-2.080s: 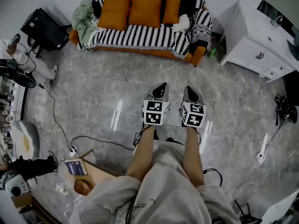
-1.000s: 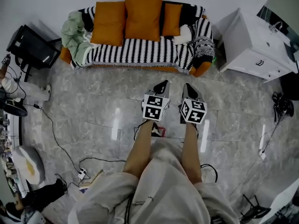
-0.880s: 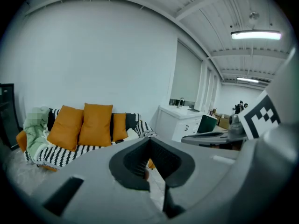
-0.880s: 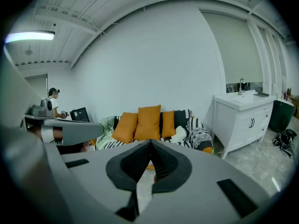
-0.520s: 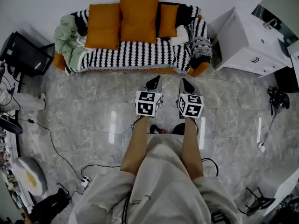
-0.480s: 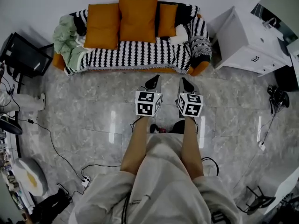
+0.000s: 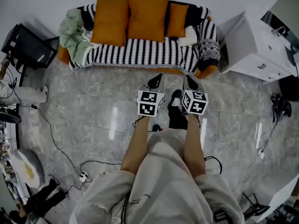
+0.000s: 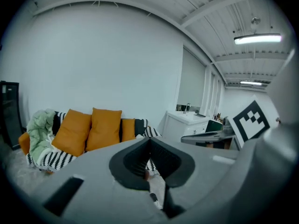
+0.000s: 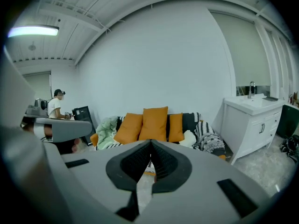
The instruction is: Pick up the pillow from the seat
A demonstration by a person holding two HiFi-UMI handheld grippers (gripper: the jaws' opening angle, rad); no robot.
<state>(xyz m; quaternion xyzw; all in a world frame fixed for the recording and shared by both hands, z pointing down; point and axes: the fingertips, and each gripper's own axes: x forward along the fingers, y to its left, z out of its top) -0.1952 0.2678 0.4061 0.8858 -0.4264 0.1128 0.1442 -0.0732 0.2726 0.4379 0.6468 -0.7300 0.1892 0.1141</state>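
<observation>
Three orange pillows lean on the back of a sofa with a black-and-white striped cover (image 7: pixel 140 52): a big middle pillow (image 7: pixel 148 15), a left one (image 7: pixel 110 21) and a narrow right one (image 7: pixel 177 18). Both grippers hang side by side over the grey floor, just short of the sofa's front edge, pointing at it. My left gripper (image 7: pixel 158 80) is shut and empty. My right gripper (image 7: pixel 188 80) is shut and empty too. The left gripper view shows the pillows (image 8: pixel 103 127) beyond its closed tips (image 8: pixel 149 141). In the right gripper view they (image 9: pixel 154 122) stand straight ahead of the tips (image 9: pixel 150 146).
A green blanket (image 7: pixel 74 31) is heaped on the sofa's left end and a small white cushion (image 7: pixel 189 35) lies at its right. A white cabinet (image 7: pixel 259 45) stands right of the sofa, a black case (image 7: pixel 25 45) left. Cables (image 7: pixel 51 134) cross the floor. A person (image 9: pixel 56 108) sits far left.
The sofa has come nearer to the gripper tips as I walked toward it. A black shoe has stepped forward between the two arms. Both grippers stay shut.
</observation>
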